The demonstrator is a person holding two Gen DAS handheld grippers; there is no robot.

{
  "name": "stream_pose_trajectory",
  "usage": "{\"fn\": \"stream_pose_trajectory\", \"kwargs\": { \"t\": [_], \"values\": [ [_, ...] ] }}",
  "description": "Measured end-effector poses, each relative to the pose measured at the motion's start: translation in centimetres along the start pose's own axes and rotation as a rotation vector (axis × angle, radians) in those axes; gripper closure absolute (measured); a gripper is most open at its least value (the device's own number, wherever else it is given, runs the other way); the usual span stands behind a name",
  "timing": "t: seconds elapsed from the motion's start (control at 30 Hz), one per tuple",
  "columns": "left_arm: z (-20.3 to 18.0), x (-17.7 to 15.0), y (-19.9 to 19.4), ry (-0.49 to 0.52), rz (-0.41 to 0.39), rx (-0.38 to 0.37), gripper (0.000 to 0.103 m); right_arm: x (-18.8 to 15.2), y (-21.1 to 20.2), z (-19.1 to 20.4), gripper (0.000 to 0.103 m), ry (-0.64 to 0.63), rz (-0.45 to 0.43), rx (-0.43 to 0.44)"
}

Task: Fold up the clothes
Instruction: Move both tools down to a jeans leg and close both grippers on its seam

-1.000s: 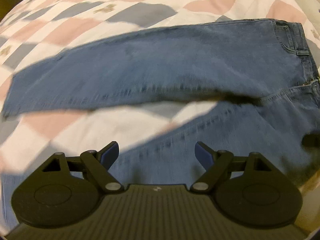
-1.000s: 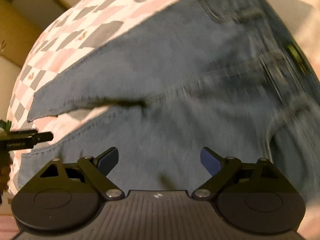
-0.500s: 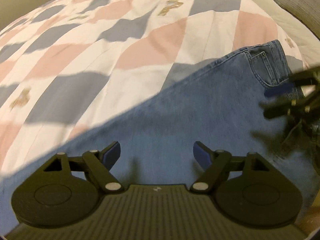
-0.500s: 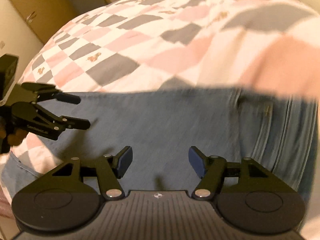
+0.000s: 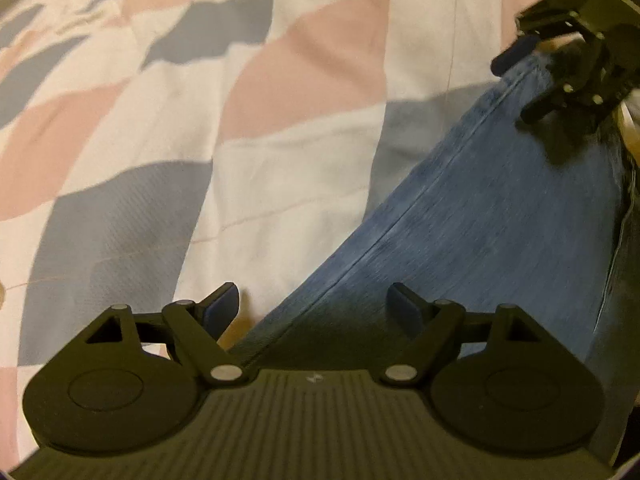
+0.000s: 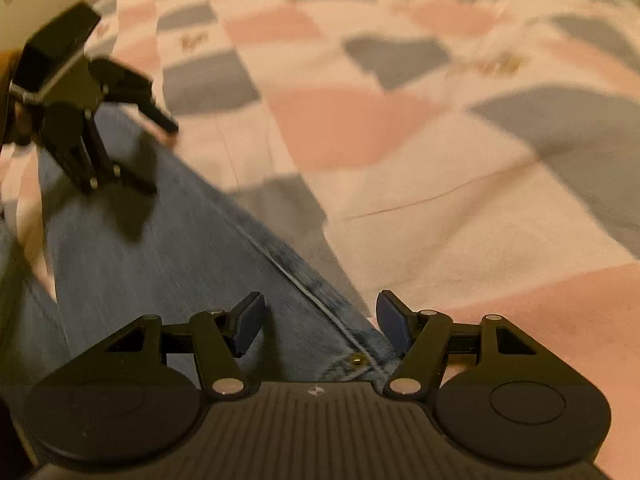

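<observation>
Blue denim jeans [image 5: 500, 208] lie flat on a bed under a quilt [image 5: 168, 152] checked in pink, grey and white. Both grippers are spread wide and hold nothing. The left gripper [image 5: 314, 306] hovers low over the outer seam edge of the jeans: the denim runs from between its fingers up and away to its right, with bare quilt to its left. The right gripper [image 6: 320, 320] sits low over the same edge near a small brass rivet [image 6: 356, 359], just ahead of its body; the denim stretches off to its left and the quilt lies ahead and right. Each gripper appears at the edge of the other's view, over the denim.
</observation>
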State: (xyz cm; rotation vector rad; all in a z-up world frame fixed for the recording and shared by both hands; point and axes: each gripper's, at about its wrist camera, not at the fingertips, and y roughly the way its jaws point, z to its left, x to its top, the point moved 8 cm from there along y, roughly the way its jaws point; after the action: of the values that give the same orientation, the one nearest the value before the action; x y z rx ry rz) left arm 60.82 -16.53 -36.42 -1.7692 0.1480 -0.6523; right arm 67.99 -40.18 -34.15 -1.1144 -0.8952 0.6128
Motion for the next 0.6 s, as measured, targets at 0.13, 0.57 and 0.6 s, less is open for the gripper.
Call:
{"fn": "stream_pose_trajectory", "kwargs": {
  "t": [0.13, 0.57, 0.6],
  "values": [
    [0.0, -0.7, 1.7, 0.037, 0.05, -0.034, 0.032, -0.4, 1.4, -0.1, 0.054, -0.035, 0.061, 0.062],
    [-2.3, -1.9, -0.2, 0.181, 0.01, 0.053, 0.09, -0.7, -0.4, 1.7, 0.081, -0.075, -0.015, -0.01],
    [-2.6, -2.0, -0.8, 0.185, 0.002, 0.069, 0.091, -0.7, -0.9, 2.1, 0.082, -0.086, -0.032, -0.03]
  ]
}}
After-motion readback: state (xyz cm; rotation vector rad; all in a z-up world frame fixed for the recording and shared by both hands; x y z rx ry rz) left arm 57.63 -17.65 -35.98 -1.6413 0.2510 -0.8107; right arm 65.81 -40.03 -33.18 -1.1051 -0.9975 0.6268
